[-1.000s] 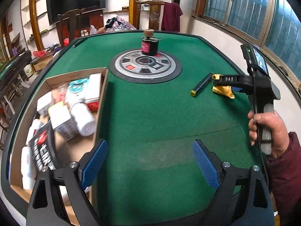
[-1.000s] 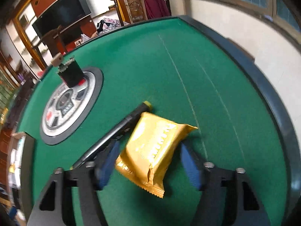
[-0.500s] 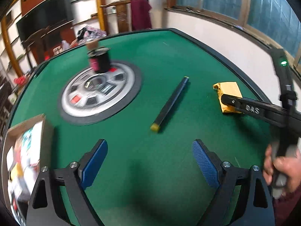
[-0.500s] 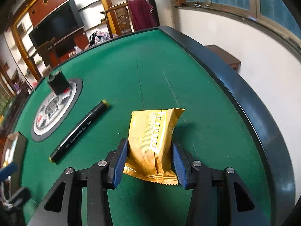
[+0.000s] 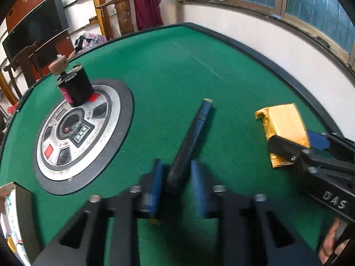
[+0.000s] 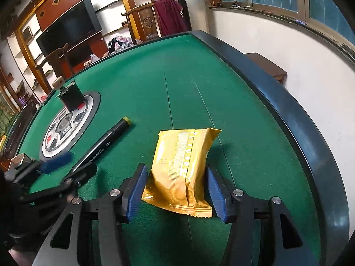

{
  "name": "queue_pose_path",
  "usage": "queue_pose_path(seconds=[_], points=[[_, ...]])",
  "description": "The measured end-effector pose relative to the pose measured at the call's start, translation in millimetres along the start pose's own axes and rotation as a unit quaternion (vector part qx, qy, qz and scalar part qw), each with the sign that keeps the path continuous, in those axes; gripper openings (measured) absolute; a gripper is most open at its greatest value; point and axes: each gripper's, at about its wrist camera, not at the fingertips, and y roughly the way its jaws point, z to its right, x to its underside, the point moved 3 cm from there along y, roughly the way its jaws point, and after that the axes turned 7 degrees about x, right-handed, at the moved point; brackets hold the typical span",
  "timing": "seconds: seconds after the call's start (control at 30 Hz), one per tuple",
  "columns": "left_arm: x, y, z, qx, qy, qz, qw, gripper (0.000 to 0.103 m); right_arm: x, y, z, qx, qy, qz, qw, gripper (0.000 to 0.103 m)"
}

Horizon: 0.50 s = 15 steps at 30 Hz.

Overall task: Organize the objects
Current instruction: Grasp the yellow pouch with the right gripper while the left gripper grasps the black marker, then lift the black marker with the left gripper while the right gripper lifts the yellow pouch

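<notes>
The table [image 5: 177, 71], green felt with a dark raised rim, carries 3 loose things as far as I can see, so by my reading the organizing is only partly done. At its near left corner sits a cardboard box [image 5: 21, 201]; only a sliver of it shows here and its contents are too blurred to name, but I take it as the likely destination for what is left. In the middle of the table is a round silver-and-black panel [image 5: 73, 133], and on its far edge stands a black jar [image 5: 76, 88] with a tan stopper, upright and untouched by either claw; I cannot tell whether it belongs to the job. The gold snack packet [image 6: 182, 166] lies flat on the felt near the right rim, between the fingers of my right claw [image 6: 177, 190]. Its jaws have just been opening, and a gap shows on both sides of the packet, so the right claw is released with nothing held. The black marker [image 5: 193, 137] with yellow ends lies on the felt between the panel and the packet. My left claw [image 5: 175, 188] has just been closing around its near end; the fingers are motion-blurred, but they stand tight against the barrel, so I log it as clenched on the marker, not yet lifted. Remaining, in my judgement: carry the marker to the box, then grip and move the packet.
</notes>
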Motion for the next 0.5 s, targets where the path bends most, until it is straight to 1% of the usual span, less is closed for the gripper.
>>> queue_pose_path(seconds=[0.03,0.23,0.3,0.37,0.5], points=[[1.7,-1.4,1.0,0.002,0.001,-0.001,1.0,0.015,0.1,-0.1,0.2,-0.001,0.001,0.0,1.0,0.059],[10.1,-7.9,1.1,0.008,-0.008,-0.006,0.9999,0.014,0.1,0.5,-0.8,0.005,-0.004,0.0,1.0,0.059],[6.8,-5.8,3.1,0.001,-0.01,-0.005,0.9999,0.016,0.5,0.4,-1.1,0.008,-0.007,0.001,1.0,0.059],[2.5,-2.5,4.0,-0.012,-0.005,-0.001,0.9999,0.023,0.6,0.1,-1.0,0.008,-0.007,0.001,1.0,0.059],[1.7,-1.3,6.7,-0.023,0.002,0.007,0.9997,0.023,0.8,0.4,-2.2,0.009,-0.011,0.002,1.0,0.062]])
